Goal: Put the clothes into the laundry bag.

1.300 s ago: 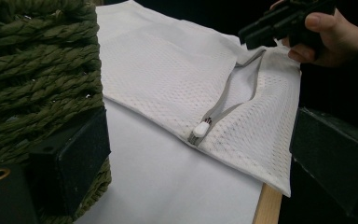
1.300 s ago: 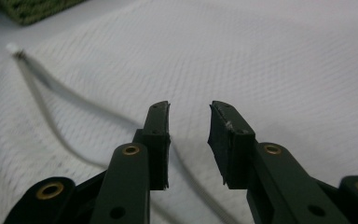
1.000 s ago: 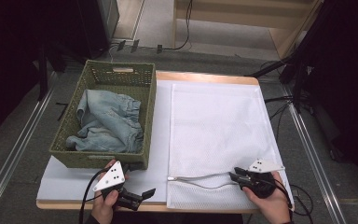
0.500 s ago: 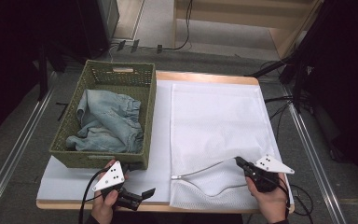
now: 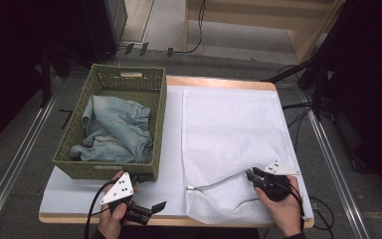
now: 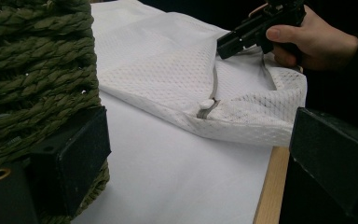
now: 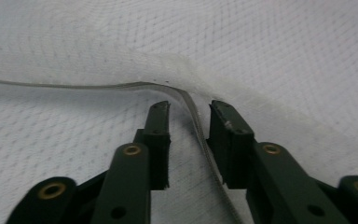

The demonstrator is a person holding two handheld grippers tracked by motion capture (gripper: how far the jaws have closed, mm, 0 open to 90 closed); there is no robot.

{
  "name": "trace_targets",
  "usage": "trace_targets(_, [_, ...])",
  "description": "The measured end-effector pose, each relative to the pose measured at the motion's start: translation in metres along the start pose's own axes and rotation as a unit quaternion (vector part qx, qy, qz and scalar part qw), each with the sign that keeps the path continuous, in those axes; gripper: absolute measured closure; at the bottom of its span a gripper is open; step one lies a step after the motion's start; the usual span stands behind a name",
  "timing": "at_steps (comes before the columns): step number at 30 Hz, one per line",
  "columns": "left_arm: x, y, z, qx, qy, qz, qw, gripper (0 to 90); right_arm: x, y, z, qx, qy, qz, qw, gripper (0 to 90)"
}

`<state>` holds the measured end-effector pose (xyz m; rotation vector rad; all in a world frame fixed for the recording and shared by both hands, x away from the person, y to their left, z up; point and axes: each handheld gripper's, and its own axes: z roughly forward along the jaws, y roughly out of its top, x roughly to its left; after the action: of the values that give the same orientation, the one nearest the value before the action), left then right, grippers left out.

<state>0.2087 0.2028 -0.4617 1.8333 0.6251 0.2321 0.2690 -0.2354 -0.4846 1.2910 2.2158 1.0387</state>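
Note:
A white mesh laundry bag (image 5: 229,129) lies flat on the table's right half, its grey zipper (image 5: 214,185) parted near the front edge. My right gripper (image 5: 251,174) sits at the right end of that opening. In the right gripper view its jaws (image 7: 189,109) have just been opening and straddle the grey zipper edge (image 7: 74,86) without pressing on it. My left gripper (image 5: 156,205) rests open and empty at the table's front edge, beside the green woven basket (image 6: 37,70). From there I see the bag's mouth (image 6: 242,93) gaping and the zipper pull (image 6: 206,105).
The basket (image 5: 124,79) stands on the table's left half and holds a crumpled light-blue denim garment (image 5: 114,129). A white sheet (image 5: 171,149) covers the tabletop. The wooden table edge (image 6: 265,186) runs close in front of my left gripper. Cables lie on the floor to the right.
My right gripper tugged the upper zipper edge up and rightward, then let it go as its jaws parted. The bag's mouth gapes wider. My left gripper has not moved.

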Motion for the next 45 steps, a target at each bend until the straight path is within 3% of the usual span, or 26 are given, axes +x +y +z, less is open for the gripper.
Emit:
trace_targets(4, [0.000,0.000,0.000,0.000,0.000,0.000,1.0000,5.6,-0.001,0.002,-0.001,0.008,-0.030,-0.001,0.9995,59.3])
trace_targets(5, [0.000,0.000,0.000,0.001,0.000,0.001,1.0000,5.6,-0.002,0.002,-0.001,0.014,-0.031,0.000,0.9994,58.7])
trace_targets(6, [0.000,0.000,0.000,0.000,0.001,0.002,1.0000,5.6,-0.003,0.003,-0.002,0.024,-0.011,0.006,0.9996,57.3])
trace_targets(7, [0.000,0.000,0.000,0.000,0.001,0.001,1.0000,5.6,-0.003,0.004,-0.002,0.030,-0.005,0.001,0.9995,55.8])
trace_targets(12, [-0.001,0.000,0.002,0.002,0.000,0.000,1.0000,5.6,0.000,0.009,-0.001,0.052,-0.013,-0.005,0.9985,57.8])
trace_targets(13, [-0.001,0.000,0.002,0.002,0.000,0.001,1.0000,5.6,0.000,0.011,0.000,0.061,-0.011,-0.003,0.9981,60.1])
trace_targets(14, [-0.001,0.000,0.003,0.003,-0.001,0.002,1.0000,5.6,-0.001,0.015,0.002,0.067,-0.013,-0.011,0.9976,70.7])
trace_targets(15, [-0.002,0.000,0.003,0.003,-0.001,0.002,1.0000,5.6,-0.001,0.015,0.002,0.067,-0.013,-0.011,0.9976,70.7])
trace_targets(17, [-0.003,0.000,0.004,0.003,-0.001,0.001,1.0000,5.7,0.000,0.018,0.003,0.071,-0.009,-0.025,0.9971,87.5])
trace_targets(18, [-0.003,0.000,0.004,0.003,-0.001,0.001,1.0000,5.6,0.001,0.019,0.003,0.072,-0.014,-0.034,0.9967,89.8])
trace_targets(20, [-0.002,0.000,0.003,0.004,-0.002,0.002,1.0000,5.6,0.002,0.019,0.002,0.061,-0.013,-0.041,0.9972,90.0])
trace_targets(23, [0.001,0.000,0.000,-0.001,0.000,-0.003,1.0000,5.7,-0.002,0.021,-0.009,-0.009,0.003,-0.019,0.9998,90.0])
trace_targets(25, [0.001,-0.001,0.000,-0.001,0.004,-0.004,1.0000,6.9,-0.007,0.025,-0.019,-0.065,-0.004,-0.006,0.9978,90.0])
trace_targets(26, [0.001,-0.001,0.000,-0.001,0.003,-0.004,1.0000,6.9,-0.009,0.025,-0.021,-0.081,-0.008,0.000,0.9967,90.0])
trace_targets(27, [0.001,-0.001,0.000,0.000,0.002,-0.003,1.0000,6.9,-0.013,0.026,-0.024,-0.106,-0.021,0.000,0.9942,90.0])
trace_targets(29, [0.000,-0.001,0.001,0.001,0.002,-0.001,1.0000,6.9,-0.015,0.026,-0.024,-0.117,-0.046,0.008,0.9920,90.0])
trace_targets(31, [-0.001,-0.001,0.002,0.001,0.001,0.000,1.0000,6.9,-0.016,0.025,-0.016,-0.107,-0.073,0.008,0.9915,90.0])
trace_targets(32, [-0.002,-0.001,0.003,0.002,0.000,0.000,1.0000,6.9,-0.016,0.025,-0.016,-0.107,-0.073,0.008,0.9915,90.0])
trace_targets(33, [-0.002,0.000,0.003,0.003,0.000,0.002,1.0000,6.9,-0.016,0.022,-0.004,-0.078,-0.076,0.003,0.9941,90.0])
trace_targets(38, [-0.001,-0.001,0.001,0.000,0.002,-0.002,1.0000,6.9,-0.017,0.018,0.006,-0.046,-0.068,0.002,0.9966,89.4])
trace_targets(39, [0.000,-0.001,0.000,-0.001,0.002,-0.002,1.0000,6.9,-0.018,0.017,0.008,-0.036,-0.055,0.004,0.9978,88.3])
trace_targets(41, [0.000,-0.001,0.000,-0.002,0.003,-0.003,1.0000,6.9,-0.018,0.016,0.009,-0.032,-0.050,0.003,0.9983,83.5])
trace_targets(45, [-0.001,-0.001,0.000,0.001,0.002,0.000,1.0000,6.9,-0.016,0.016,0.015,-0.021,-0.053,0.002,0.9984,63.0])
